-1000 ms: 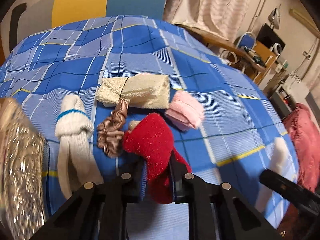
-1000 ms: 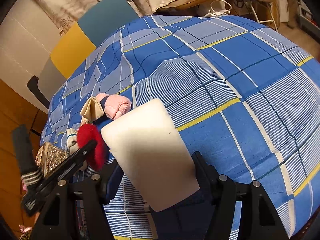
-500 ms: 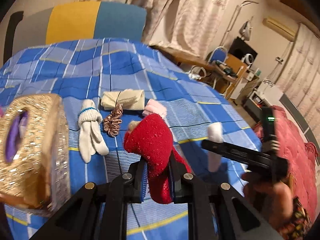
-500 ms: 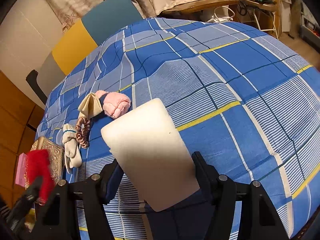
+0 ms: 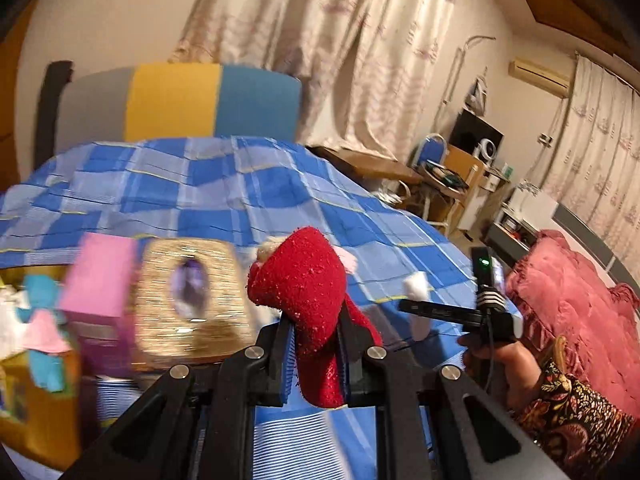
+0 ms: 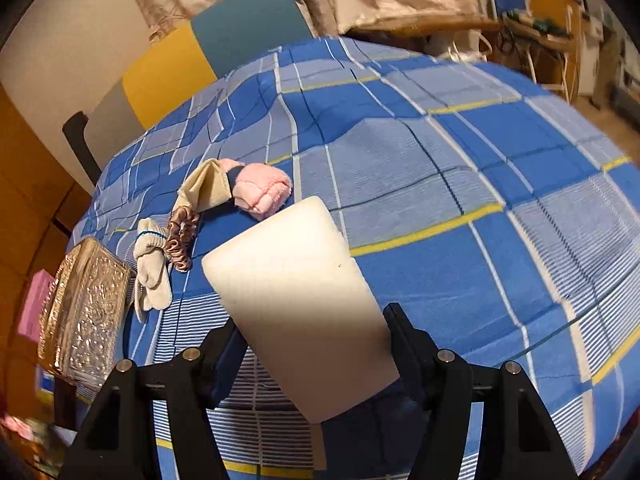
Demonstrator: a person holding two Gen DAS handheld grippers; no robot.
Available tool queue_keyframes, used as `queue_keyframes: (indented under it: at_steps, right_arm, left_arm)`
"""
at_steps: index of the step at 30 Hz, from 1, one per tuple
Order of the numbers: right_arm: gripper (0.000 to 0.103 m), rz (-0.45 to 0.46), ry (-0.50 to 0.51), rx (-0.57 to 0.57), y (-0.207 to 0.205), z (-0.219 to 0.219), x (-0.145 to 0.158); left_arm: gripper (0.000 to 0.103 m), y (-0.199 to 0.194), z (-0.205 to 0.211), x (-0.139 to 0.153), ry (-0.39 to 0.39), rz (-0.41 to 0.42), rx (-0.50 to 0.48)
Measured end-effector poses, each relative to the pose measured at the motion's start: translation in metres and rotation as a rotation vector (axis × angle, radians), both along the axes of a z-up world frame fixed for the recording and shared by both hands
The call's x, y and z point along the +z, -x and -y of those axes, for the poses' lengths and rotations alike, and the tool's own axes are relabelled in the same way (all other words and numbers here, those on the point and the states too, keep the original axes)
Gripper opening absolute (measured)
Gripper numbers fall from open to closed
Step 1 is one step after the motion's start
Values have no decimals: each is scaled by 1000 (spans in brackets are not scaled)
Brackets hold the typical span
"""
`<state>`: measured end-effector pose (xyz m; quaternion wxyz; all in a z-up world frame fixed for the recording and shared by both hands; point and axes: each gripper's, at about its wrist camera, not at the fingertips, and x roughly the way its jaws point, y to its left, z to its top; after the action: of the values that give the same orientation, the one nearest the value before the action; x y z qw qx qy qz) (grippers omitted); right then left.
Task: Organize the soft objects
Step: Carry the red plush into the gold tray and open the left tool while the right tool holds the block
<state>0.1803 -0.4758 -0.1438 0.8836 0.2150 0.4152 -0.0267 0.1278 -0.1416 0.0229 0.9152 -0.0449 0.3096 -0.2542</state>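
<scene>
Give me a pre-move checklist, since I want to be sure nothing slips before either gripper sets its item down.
1. Left gripper grip on the fuzzy red sock: ok, pinched between both fingers.
2. Right gripper grip on the white foam block: ok, a finger on each side.
3. Drop spot for the red sock: cannot tell, the left wrist view is motion-blurred.
4. Glittery gold tissue box: ok, resting on the blue plaid bedspread.
5. Remaining soft items, the pink folded cloth, cream sock and brown satin scrunchie: ok, lying apart from both grippers.
</scene>
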Motion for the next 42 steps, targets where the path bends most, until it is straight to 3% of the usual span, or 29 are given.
queue_keyframes:
  at_steps: [4,14,22,27,32,39,42]
  right_arm:
    - [67,57,13,-29,9,-4,11]
    - [67,56,-16,-64,32,-17,11]
    - [67,78,-24,-52,54,-38,26]
    - [67,103,-1,-17,60,-62,42]
    - [67,153,35,33,64,-96,68]
    - [67,221,62,111,73,-144,98]
    - [67,249,55,145,76,-164,109]
  left_arm:
    - [16,4,-50,3,-1,14,96]
    - [16,-3,-150,-12,12,-10,306]
    - [16,-7,-216,-56,-37,-109,411]
    - [16,-21,-244,-90,-85,-200,414]
    - [16,-30,-261,-106,-107,-239,411]
    - [17,-49,-279,-129,-196,-303,389]
    - [36,-60,-291,-139,-221,-348,397]
